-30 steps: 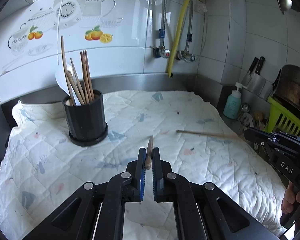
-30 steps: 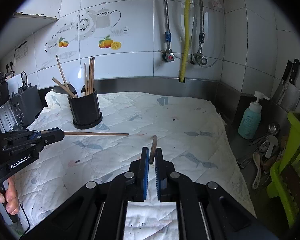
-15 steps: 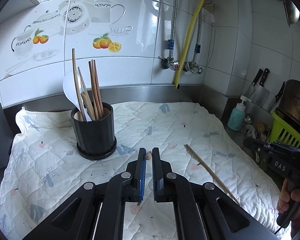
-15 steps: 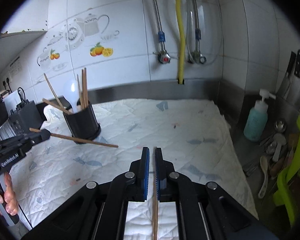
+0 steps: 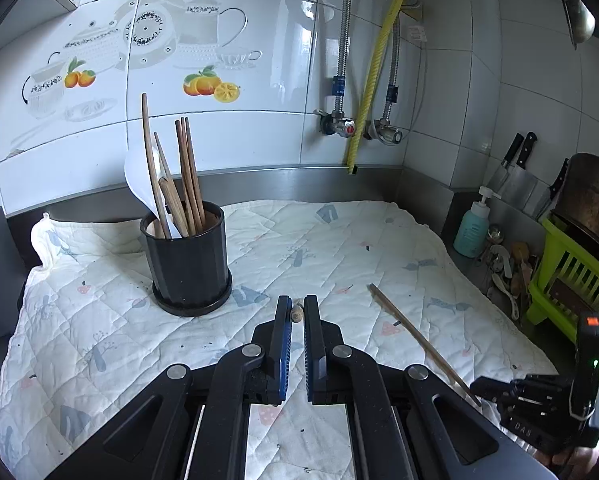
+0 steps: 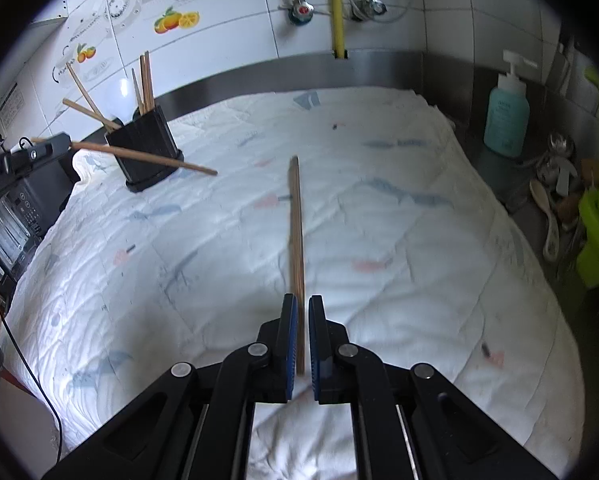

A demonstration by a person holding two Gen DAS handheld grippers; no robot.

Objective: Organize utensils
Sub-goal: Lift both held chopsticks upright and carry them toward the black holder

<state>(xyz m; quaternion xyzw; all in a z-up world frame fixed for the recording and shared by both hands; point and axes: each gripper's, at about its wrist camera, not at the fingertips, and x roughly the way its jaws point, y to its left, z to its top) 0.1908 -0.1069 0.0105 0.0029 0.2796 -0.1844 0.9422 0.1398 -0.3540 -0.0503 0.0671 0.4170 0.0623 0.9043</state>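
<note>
Wooden chopstick (image 6: 296,232) clamped in right hand-held gripper (image 6: 299,320), another chopstick (image 5: 297,314) pinched in left hand-held gripper (image 5: 295,316)

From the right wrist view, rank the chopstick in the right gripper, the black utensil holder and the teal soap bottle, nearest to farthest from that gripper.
1. Chopstick: clamped in the right gripper, pointing ahead.
2. Black utensil holder: far left on the quilted cloth.
3. Teal soap bottle: far right, off the cloth. It is too close to the holder to rank.
</note>
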